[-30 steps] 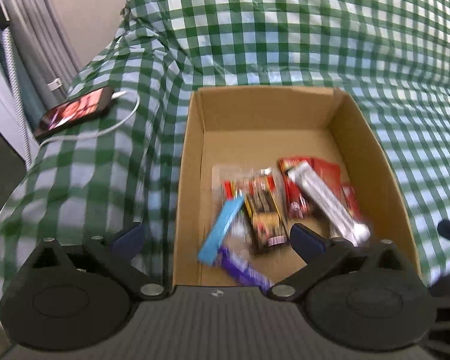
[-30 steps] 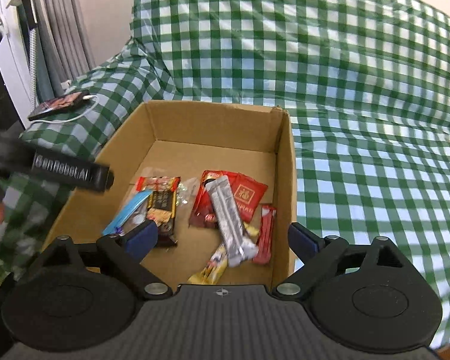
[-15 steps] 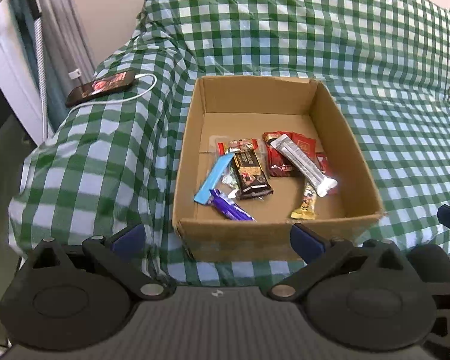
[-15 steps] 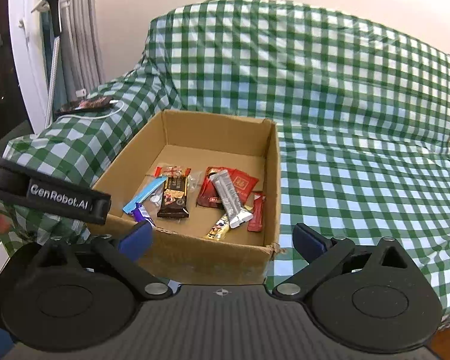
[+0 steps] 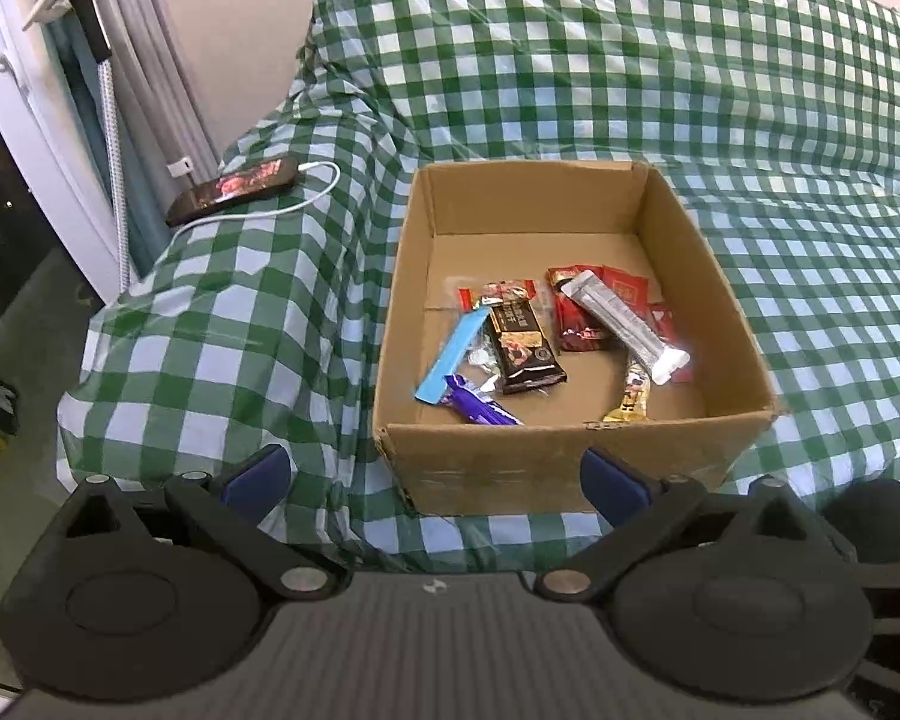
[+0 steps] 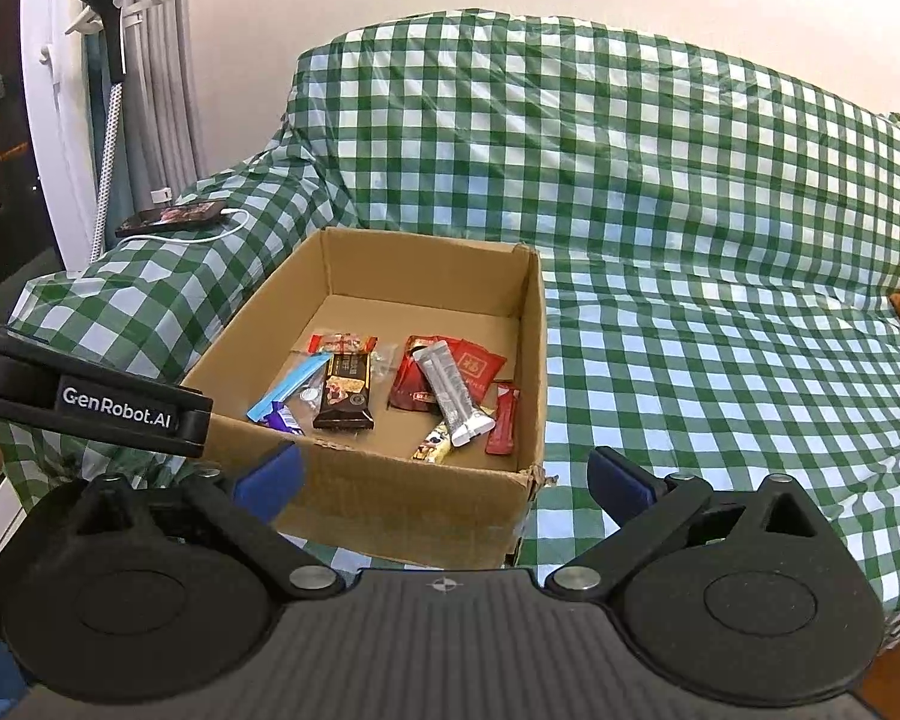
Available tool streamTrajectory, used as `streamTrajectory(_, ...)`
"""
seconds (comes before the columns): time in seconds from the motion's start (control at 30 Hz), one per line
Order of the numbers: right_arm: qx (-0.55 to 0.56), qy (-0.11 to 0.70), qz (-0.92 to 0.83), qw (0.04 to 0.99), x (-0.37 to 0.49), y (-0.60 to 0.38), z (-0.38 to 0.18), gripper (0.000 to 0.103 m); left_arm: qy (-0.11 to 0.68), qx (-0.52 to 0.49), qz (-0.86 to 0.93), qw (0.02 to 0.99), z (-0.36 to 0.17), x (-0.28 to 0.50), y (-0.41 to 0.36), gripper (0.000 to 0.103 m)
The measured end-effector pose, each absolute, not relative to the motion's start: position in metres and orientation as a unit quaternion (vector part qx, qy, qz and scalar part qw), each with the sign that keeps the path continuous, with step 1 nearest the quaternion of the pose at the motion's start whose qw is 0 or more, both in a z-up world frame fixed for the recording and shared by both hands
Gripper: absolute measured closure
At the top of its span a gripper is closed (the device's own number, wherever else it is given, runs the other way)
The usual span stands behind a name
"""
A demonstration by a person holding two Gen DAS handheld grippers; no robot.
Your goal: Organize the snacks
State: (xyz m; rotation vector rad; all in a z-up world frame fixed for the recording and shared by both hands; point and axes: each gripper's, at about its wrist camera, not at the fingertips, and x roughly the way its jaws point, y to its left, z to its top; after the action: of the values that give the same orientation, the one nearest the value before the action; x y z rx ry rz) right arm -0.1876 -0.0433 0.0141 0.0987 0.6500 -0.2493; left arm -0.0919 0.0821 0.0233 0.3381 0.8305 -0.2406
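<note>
Your snacks (image 5: 546, 342) all lie loose in the cardboard box (image 5: 546, 468) at frame centre on the checked sofa (image 5: 750, 120), both tools, left tool (image 5: 435, 477) and right tool (image 6: 444, 477), spread empty, so the gathering looks finished.

A box (image 5: 561, 462) sits on a covered sofa (image 5: 630, 90), snacks (image 5: 522, 348) lying inside near its front; a phone (image 5: 234, 191) with cable (image 5: 306, 195) lies on the armrest to its left

Brown cardboard box (image 5: 558, 468) on green-and-white checked cover (image 5: 570, 60); inside, light-blue bar (image 5: 453, 354), silver packet (image 5: 624, 324), red sachets (image 5: 624, 291).
</note>
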Motion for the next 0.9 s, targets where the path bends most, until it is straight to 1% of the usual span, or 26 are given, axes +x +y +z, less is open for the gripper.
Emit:
streamTrajectory(0.33,0.047,0.325,-0.114,0.938,-0.1861,-0.0415,0.0138,0.0,0.412,0.171,-0.133,0.885,0.0168,-0.0926,0.0825,0.0)
streamTrajectory(0.9,0.04,0.335,-0.106,0.935,-0.1854,-0.0413,0.0109,0.0,0.41,0.153,-0.137,0.889,0.0176,-0.0939,0.086,0.0)
